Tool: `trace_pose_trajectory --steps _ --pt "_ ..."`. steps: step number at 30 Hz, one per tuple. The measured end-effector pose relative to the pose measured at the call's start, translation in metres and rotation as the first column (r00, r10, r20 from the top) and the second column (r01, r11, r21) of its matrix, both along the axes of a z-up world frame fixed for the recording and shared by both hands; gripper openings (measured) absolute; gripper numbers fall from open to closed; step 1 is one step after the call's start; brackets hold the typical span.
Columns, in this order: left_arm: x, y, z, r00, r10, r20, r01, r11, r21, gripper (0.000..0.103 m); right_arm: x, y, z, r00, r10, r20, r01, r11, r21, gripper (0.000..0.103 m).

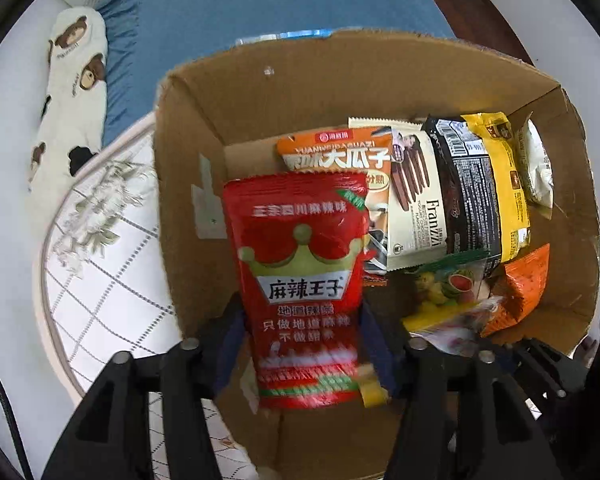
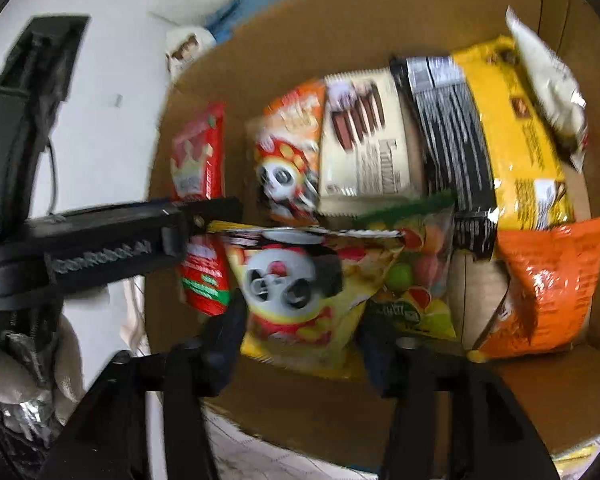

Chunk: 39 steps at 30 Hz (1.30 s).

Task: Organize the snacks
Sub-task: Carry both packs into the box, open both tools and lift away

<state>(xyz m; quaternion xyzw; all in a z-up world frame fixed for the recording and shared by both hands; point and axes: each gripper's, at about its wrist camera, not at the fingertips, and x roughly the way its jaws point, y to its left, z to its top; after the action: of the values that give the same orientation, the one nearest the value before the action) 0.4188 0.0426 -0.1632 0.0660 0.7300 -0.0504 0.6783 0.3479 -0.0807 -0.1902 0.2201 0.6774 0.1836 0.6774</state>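
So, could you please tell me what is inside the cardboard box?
The cardboard box holds upright snack packets: orange seeds, Franzzi biscuits, black, yellow. Anything beneath them is covered.

The spicy-strip pouch is red with a pale green crown and white lettering. The sunflower seed bag is orange. The Franzzi wafer pack is cream with brown sticks. The panda snack bag is yellow, red and white. The cardboard box is plain brown. The pillow is white with brown bears.
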Motion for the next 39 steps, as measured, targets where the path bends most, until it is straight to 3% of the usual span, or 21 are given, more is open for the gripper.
trace_pose_trajectory --steps 1,2,3,11,19,29,39 --pt "0.0 0.001 -0.002 1.0 0.007 -0.006 -0.007 1.0 -0.009 0.055 -0.001 0.001 -0.003 1.0 0.008 -0.014 -0.008 1.0 -0.007 0.092" --pt "-0.001 0.002 -0.003 1.0 0.014 -0.006 -0.014 1.0 -0.021 0.058 -0.001 0.003 -0.005 1.0 0.015 -0.016 -0.015 1.0 -0.021 0.093" --pt "-0.001 0.002 -0.004 1.0 0.016 -0.004 -0.016 1.0 -0.023 0.066 -0.001 0.004 -0.004 1.0 0.021 -0.013 -0.022 0.999 -0.028 0.093" --pt "-0.013 0.002 0.006 0.998 0.039 0.042 -0.037 0.999 -0.04 0.068 -0.007 -0.001 0.006 0.999 0.029 0.032 -0.024 0.99 -0.14 0.093" --pt "-0.046 -0.008 0.026 0.985 0.09 0.146 -0.081 0.994 -0.072 0.069 -0.019 -0.025 0.03 0.992 0.042 0.118 -0.006 0.957 -0.291 0.093" --pt "-0.096 -0.017 0.064 0.934 0.14 0.329 -0.119 0.989 -0.084 0.069 -0.039 -0.07 0.078 0.968 0.048 0.247 0.055 0.918 -0.393 0.093" --pt "-0.155 -0.032 0.104 0.868 0.133 0.478 -0.101 0.991 -0.091 0.069 -0.083 -0.077 0.131 0.914 0.089 0.397 0.101 0.895 -0.434 0.093"
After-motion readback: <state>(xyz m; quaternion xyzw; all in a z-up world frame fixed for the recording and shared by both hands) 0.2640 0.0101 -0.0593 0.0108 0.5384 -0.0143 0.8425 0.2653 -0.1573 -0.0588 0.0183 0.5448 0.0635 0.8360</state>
